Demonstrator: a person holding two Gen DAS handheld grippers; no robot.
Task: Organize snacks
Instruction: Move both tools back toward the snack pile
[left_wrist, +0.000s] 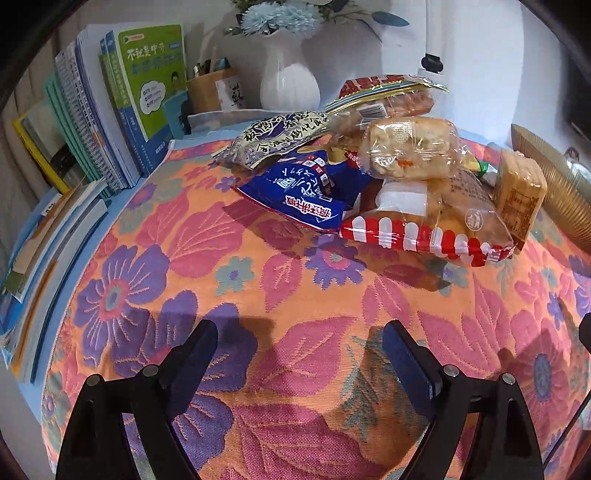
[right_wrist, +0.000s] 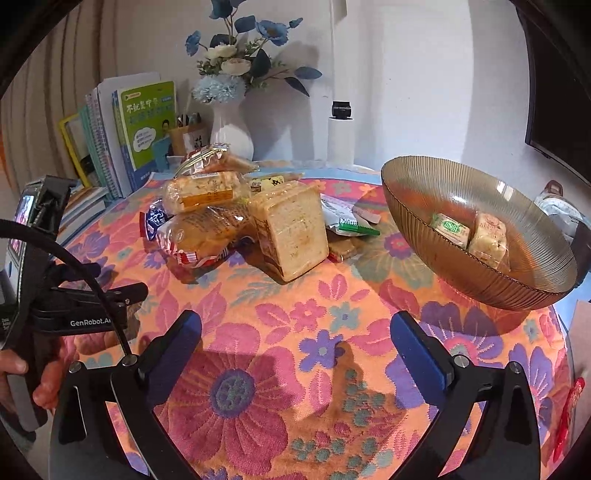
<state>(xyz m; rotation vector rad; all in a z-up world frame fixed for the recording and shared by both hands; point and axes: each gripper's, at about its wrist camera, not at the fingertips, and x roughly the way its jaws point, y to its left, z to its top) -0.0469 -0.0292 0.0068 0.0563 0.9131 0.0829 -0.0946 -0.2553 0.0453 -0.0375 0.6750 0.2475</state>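
Observation:
A heap of snacks lies at the back of the flowered cloth: a blue packet (left_wrist: 295, 192), a red-and-white striped bread bag (left_wrist: 424, 229), a clear-wrapped cake (left_wrist: 410, 147), a grey patterned bag (left_wrist: 280, 136) and a wrapped toast block (right_wrist: 295, 229). To the right stands a ribbed brown glass bowl (right_wrist: 480, 291) with a green-labelled snack (right_wrist: 450, 229) and a pale one (right_wrist: 487, 240) inside. My left gripper (left_wrist: 299, 326) hovers open over bare cloth in front of the heap. My right gripper (right_wrist: 295, 317) stands wide open and empty, between heap and bowl. A hand (right_wrist: 40, 387) holds the left gripper's handle.
Upright books (left_wrist: 122, 107) and flat stacked ones (left_wrist: 48, 240) line the left side. A pen holder (left_wrist: 212, 88) and a white vase of blue flowers (right_wrist: 231, 133) stand behind the heap. A white cylinder with a black cap (right_wrist: 341, 133) is at the back.

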